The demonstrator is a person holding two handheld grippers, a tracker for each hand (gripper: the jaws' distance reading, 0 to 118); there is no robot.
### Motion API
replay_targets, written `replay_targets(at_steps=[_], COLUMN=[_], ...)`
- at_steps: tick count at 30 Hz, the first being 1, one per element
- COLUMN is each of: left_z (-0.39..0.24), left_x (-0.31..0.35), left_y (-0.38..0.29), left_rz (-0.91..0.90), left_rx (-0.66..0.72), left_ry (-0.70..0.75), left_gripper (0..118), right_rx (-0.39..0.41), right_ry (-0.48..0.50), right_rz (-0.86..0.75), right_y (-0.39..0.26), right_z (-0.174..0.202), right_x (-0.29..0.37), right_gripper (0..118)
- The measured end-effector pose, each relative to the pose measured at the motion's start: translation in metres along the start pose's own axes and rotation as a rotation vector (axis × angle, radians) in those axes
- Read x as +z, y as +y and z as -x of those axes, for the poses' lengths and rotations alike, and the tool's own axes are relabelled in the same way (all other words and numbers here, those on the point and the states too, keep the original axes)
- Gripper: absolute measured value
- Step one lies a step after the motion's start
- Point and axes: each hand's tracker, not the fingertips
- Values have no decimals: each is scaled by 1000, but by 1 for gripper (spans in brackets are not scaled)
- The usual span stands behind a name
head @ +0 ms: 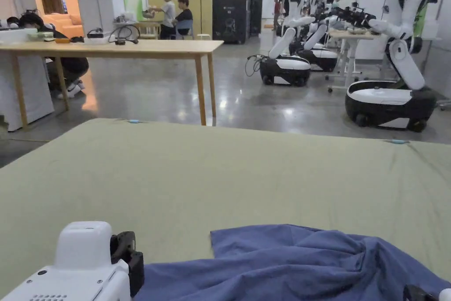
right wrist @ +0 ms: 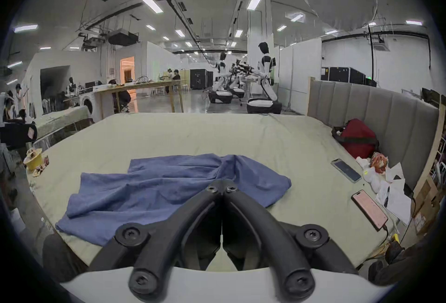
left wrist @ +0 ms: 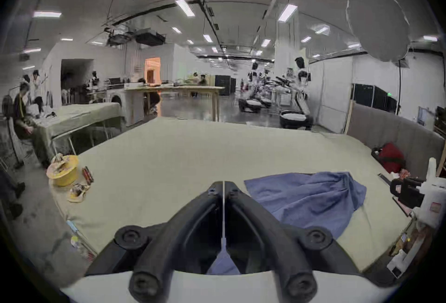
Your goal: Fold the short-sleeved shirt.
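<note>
Covering bed [head: 198,174], green sheet [right wrist: 193,134]

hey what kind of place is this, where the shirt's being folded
Probably a robotics lab or data-collection hall: wheeled humanoid robots stand on an open concrete floor, long workbenches hold gear, and the blue shirt lies on a bed.

The bed [head: 220,174] is viewed low from its near edge toward the hall by the head camera; both gripper cameras, raised just behind closed jaws, share the blue shirt [right wrist: 169,187].

Blue shirt [right wrist: 169,182] on green-sheeted bed [right wrist: 193,134]
</note>
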Motion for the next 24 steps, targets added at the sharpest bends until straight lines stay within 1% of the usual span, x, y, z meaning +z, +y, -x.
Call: replay_targets(at_steps=[1,3,4,5,7,9,10,11,12,13,14,15,16,17,19,20,21,22,23,24], left_z=[5,16,23,33,44,57,61,65,66,68,68,66,63,59,53,50,46,43,39,35], left_x=[-9,-35,-52,-75,-118,-160,-178,-193,-202,-213,-226,-232,-238,-246,-257,-262,-264,-259,-252,-248], left_y=[3,8,7,6,-2,-16,-24,-30,-34,-38,-43,-45,-46,-50,-60,-65,-68,-68,-64,-59], left_rz=[20,95,133,190,359,480,556,609,622,639,683,684,657,686,706,754,777,785,750,733], left_rx=[-9,-7,17,26,-4,-7,-9,-5,6,24,3,-26,-59,-87,-83,-106,-107,-95,-102,-162], left_ry=[10,-13,-27,-42,-49,-87,-81,-78,-81,-70,-42,-30,-7,2,9,4,-11,-55,-45,-60], left_gripper=[0,0,0,0,0,0,10,26,40,40,100,117,115,110,110,109,101,83,71,44], right_rx=[-1,1,2,1,-6,-8,-5,-1,-1,-2,-4,-6,-7,-9,-11,-17,-26,-40,-49,-50], right_ry=[1,5,6,7,16,16,11,6,1,-2,-4,-6,-5,-5,-10,-10,-9,-11,-17,-29], right_rz=[2,8,14,25,47,67,76,86,93,101,113,119,125,134,145,150,160,168,175,180], right_y=[0,0,-2,-4,-8,-12,-14,-16,-17,-18,-19,-20,-21,-22,-24,-25,-25,-26,-26,-26], right_z=[2,4,4,5,5,4,4,3,3,2,0,-1,-2,-3,-5,-8,-12,-17,-23,-28], right_x=[-1,-5,-8,-11,-17,-23,-27,-32,-36,-40,-44,-47,-51,-53,-57,-58,-58,-59,-59,-60], right_gripper=[1,1,1,1,1,1,1,1,1,1,1,1,1,1,1,1,1,1,1,1])
